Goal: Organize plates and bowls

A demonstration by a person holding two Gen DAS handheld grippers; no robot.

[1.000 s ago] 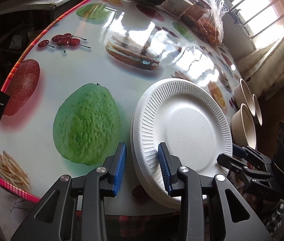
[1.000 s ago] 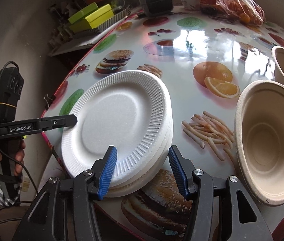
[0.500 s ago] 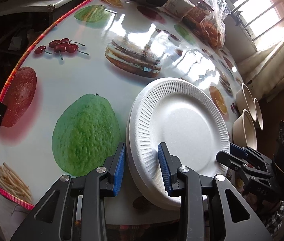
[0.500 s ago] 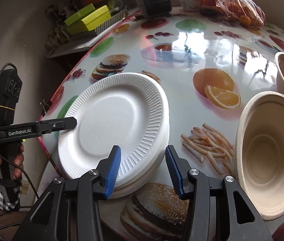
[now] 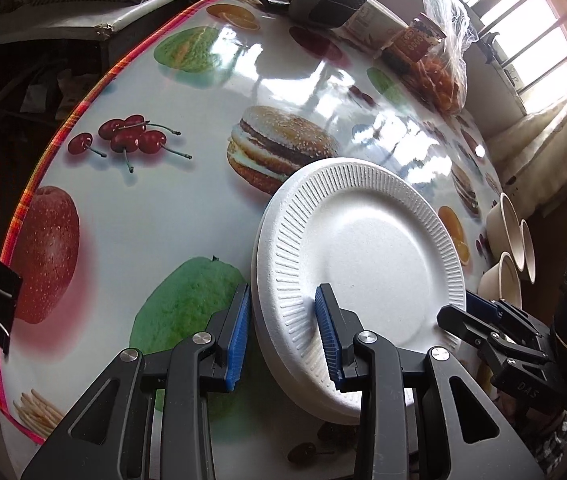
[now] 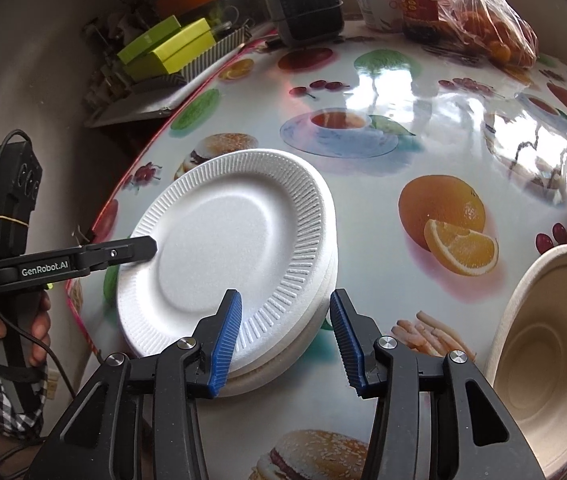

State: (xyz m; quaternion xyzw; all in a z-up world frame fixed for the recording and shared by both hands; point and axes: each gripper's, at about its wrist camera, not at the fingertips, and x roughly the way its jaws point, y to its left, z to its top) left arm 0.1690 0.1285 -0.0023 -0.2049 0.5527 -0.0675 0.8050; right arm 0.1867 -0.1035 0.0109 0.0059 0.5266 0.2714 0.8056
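Left hand-held gripper point(image 5: 283, 334) is spread, straddling the near rim of the white plate stack point(image 5: 363, 248). Right hand-held gripper point(image 6: 285, 336) is likewise spread across the opposite rim, neither pinching. The bracketing likely squares the stack. Beige bowls point(image 6: 543, 360) sit on the table point(image 6: 383, 92), right of the right gripper.

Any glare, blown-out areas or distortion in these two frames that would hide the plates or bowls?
Left wrist view: window blown out, glare streaks on the tablecloth beyond the plate stack; strong fisheye bend. Right wrist view: glare patches on the far cloth, plates and bowls evenly lit and sharp.
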